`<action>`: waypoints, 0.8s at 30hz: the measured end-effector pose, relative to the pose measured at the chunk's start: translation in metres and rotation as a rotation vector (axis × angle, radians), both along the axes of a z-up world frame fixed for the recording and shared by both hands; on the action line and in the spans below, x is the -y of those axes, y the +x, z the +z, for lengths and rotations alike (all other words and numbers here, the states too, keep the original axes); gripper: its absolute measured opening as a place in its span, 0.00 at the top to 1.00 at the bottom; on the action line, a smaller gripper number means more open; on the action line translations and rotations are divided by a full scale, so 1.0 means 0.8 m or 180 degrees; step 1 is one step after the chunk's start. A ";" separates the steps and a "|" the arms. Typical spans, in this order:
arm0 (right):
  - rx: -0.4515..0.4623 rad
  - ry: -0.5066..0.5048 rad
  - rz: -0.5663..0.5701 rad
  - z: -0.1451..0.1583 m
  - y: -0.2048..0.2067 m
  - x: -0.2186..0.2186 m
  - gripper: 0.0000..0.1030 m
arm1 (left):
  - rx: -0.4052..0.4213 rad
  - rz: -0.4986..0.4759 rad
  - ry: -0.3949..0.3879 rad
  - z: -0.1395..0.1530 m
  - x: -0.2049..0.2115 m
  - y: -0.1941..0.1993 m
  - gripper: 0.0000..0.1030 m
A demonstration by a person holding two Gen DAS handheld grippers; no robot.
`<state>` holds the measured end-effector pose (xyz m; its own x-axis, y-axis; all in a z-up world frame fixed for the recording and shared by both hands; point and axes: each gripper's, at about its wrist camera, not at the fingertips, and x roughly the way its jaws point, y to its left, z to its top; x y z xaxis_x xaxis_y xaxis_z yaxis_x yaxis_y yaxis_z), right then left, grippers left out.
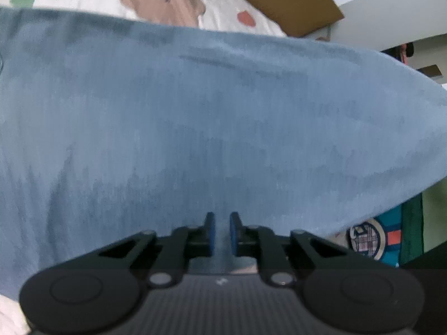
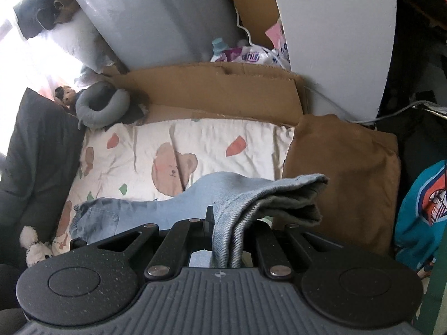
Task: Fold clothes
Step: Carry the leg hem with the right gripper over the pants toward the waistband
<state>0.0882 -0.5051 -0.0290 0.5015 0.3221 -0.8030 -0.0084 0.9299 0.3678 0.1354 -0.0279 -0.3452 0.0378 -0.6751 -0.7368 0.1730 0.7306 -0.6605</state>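
My right hand-held gripper (image 2: 226, 223) is clamped on a folded denim edge of the jeans (image 2: 156, 209), which trail away leftward across the bed (image 2: 212, 136). My left hand-held gripper (image 1: 222, 234) pinches the same blue cloth, filling its view.
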 end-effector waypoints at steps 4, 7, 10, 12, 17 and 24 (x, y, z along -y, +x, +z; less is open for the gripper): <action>-0.0014 -0.0008 0.0018 -0.008 0.006 -0.005 0.96 | -0.0178 -0.0031 -0.0042 -0.022 -0.003 -0.023 0.97; -0.0015 0.0003 0.0037 -0.013 0.008 -0.008 0.96 | -0.0240 -0.0068 -0.0057 -0.030 -0.001 -0.036 0.97; -0.0027 -0.0007 0.0072 -0.015 0.010 -0.010 0.96 | -0.0265 -0.0019 -0.0063 -0.036 0.001 -0.041 0.97; -0.0045 -0.0019 0.0089 -0.017 0.012 -0.012 0.96 | -0.0256 0.0000 -0.0074 -0.039 0.003 -0.039 0.97; -0.0111 -0.0032 0.0148 -0.016 0.018 -0.018 0.96 | -0.0232 -0.0040 -0.0029 -0.041 0.013 -0.020 0.97; -0.0119 -0.0033 0.0207 -0.009 0.025 -0.031 0.96 | -0.0182 0.0111 0.0028 -0.037 0.009 0.027 0.97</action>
